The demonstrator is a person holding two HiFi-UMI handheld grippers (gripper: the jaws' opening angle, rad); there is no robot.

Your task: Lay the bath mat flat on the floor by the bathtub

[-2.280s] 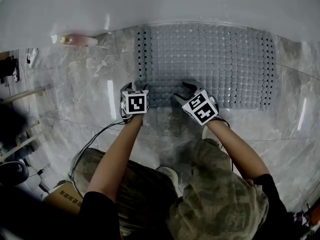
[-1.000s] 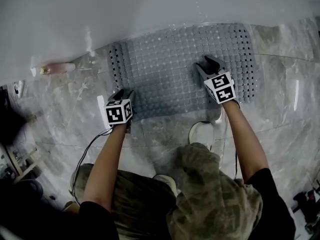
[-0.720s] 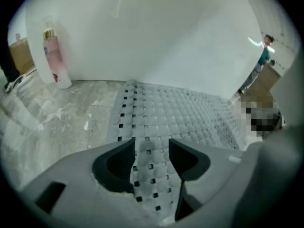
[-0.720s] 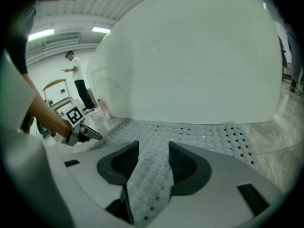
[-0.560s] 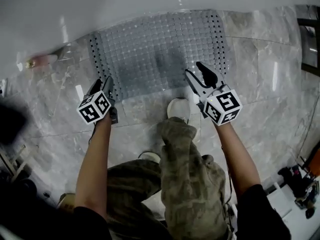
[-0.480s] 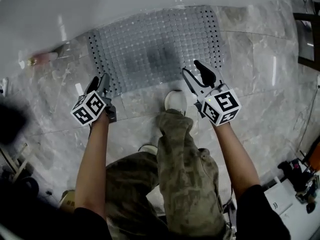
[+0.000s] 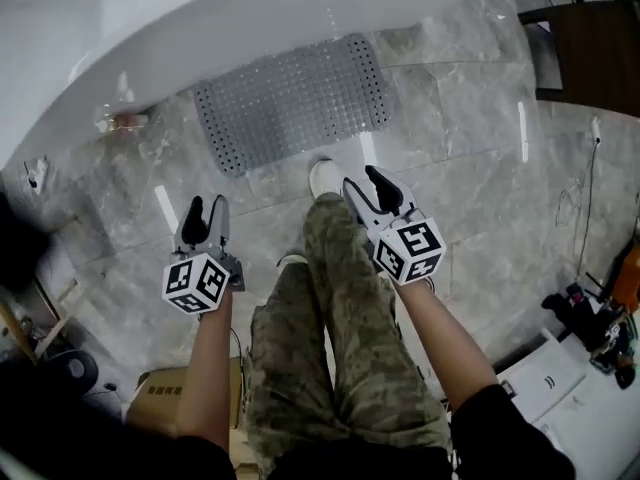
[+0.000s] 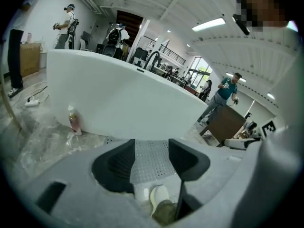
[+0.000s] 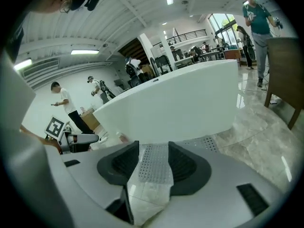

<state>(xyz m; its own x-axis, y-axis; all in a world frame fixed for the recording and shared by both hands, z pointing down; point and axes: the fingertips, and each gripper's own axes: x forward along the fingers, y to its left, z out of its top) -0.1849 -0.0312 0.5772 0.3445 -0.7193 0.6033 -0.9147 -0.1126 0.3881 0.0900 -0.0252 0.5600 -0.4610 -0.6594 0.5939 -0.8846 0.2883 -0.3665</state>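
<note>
The grey perforated bath mat point(image 7: 293, 99) lies flat on the marble floor, its long side against the white bathtub point(image 7: 200, 18). Both grippers hover well above and behind it, held near the person's legs. My left gripper point(image 7: 206, 213) is open with nothing between its jaws; the mat point(image 8: 149, 159) shows far off through the gap. My right gripper point(image 7: 371, 188) is open and empty too, with the mat point(image 9: 154, 164) visible in the distance between its jaws.
A pink bottle point(image 7: 125, 121) stands on the floor by the tub, left of the mat. The person's white shoe point(image 7: 322, 176) is at the mat's near edge. A dark wooden table point(image 7: 590, 53) stands at the right. A cardboard box point(image 7: 185, 398) and cables lie at lower left.
The view has pulled up and back as the person stood. Both grippers have lifted away from the mat, which stays flat by the tub.
</note>
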